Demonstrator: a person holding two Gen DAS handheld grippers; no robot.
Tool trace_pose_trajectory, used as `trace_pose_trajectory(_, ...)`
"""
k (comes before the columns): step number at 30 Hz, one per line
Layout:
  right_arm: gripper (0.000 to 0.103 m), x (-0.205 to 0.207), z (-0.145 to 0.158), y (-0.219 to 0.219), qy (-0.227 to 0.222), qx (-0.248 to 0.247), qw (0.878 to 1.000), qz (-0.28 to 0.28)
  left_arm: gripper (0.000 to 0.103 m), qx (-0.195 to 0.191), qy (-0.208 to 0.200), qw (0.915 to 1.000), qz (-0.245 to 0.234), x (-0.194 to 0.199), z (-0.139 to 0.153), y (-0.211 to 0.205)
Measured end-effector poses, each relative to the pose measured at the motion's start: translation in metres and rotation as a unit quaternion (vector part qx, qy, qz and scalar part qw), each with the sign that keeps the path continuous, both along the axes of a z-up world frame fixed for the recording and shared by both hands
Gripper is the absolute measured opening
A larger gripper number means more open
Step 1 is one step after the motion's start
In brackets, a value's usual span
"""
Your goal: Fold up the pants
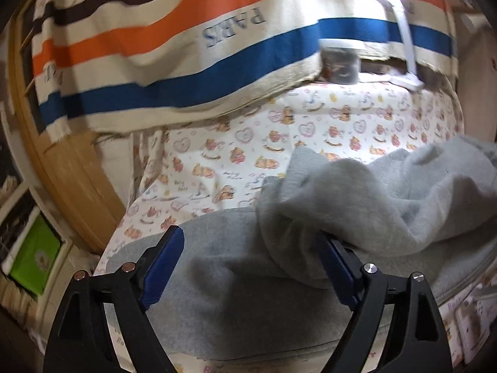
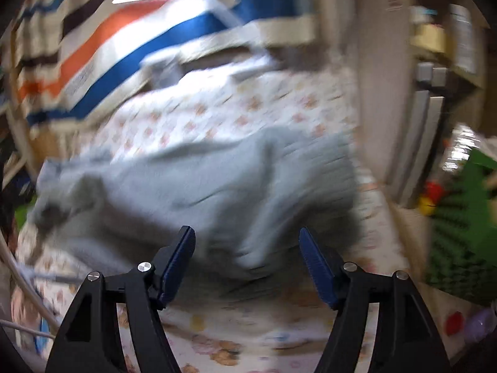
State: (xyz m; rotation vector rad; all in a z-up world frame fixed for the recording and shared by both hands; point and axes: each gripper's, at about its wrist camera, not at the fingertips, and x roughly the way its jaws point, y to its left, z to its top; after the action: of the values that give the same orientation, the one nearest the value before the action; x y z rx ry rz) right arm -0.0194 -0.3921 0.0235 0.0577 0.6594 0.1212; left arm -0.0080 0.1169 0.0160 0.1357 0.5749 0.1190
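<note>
Left wrist view: left gripper (image 1: 248, 258) has its jaws spread wide, blue pads (image 1: 164, 264) well apart. Grey pants (image 1: 357, 205) lie right in front, on the teddy-print sheet (image 1: 217, 155). Soft fleecy fabric, light grey. A folded-over bunch drapes down between the jaws and rests against the inner face of the right-side pad, but nothing is pinched; the other pad stands clear of it. Under the bunch a flatter, smoother grey layer spreads w/ a rounded edge towards the left. Behind, a striped blanket (image 1: 186, 46) in orange, blue, brown and cream hangs over the far side, w/ a small dark jar (image 1: 340, 65) at its lower edge.

Right wrist view: heavy motion blur. Right gripper (image 2: 247, 261) also wide open, w/ no cloth touching either pad. Pants (image 2: 192, 183) sit just ahead, a rumpled grey heap w/ diagonal folds, lowest corner hanging near the gap between the jaws. Same print sheet (image 2: 248, 108) underneath; striped blanket (image 2: 124, 56) top left. Green object (image 2: 459, 217) at right, too smeared to tell what.
</note>
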Motion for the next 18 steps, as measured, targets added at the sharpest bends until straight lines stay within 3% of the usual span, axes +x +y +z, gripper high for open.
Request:
trace_pose_trajectory(3,0.083,0.004,0.018,-0.029,-0.021,-0.015,0.998,-0.061,0.085,-0.026,0.013,0.9992,0.027,0.014,0.001,0.017)
trace_pose_trajectory(5,0.083,0.024,0.019,-0.047,0.007,-0.006,0.997,-0.082,0.085,-0.061,0.039,0.997,0.026,0.027,-0.001,0.026)
trace_pose_trajectory(8,0.083,0.057,0.004,-0.062,0.069,0.077,0.992,-0.071,0.085,-0.114,0.067,0.991,0.019,0.044,-0.007,0.027)
trace_pose_trajectory(11,0.08,0.079,-0.021,-0.064,0.113,0.17,0.978,-0.052,0.085,-0.145,0.074,0.9865,0.016,0.052,-0.013,0.021)
trace_pose_trajectory(12,0.072,0.081,-0.026,-0.062,0.116,0.182,0.975,-0.052,0.085,-0.154,0.076,0.9851,0.01,0.054,-0.014,0.019)
trace_pose_trajectory(13,0.057,0.083,-0.03,-0.059,0.116,0.181,0.975,-0.058,0.085,-0.162,0.079,0.9837,0.006,0.056,-0.016,0.017)
trace_pose_trajectory(15,0.035,0.081,-0.036,-0.048,0.112,0.15,0.98,-0.072,0.085,-0.173,0.086,0.9812,0.001,0.059,-0.019,0.015)
trace_pose_trajectory(18,0.029,0.074,-0.042,-0.035,0.107,0.069,0.988,-0.084,0.085,-0.162,0.085,0.9832,0.004,0.058,-0.019,0.014)
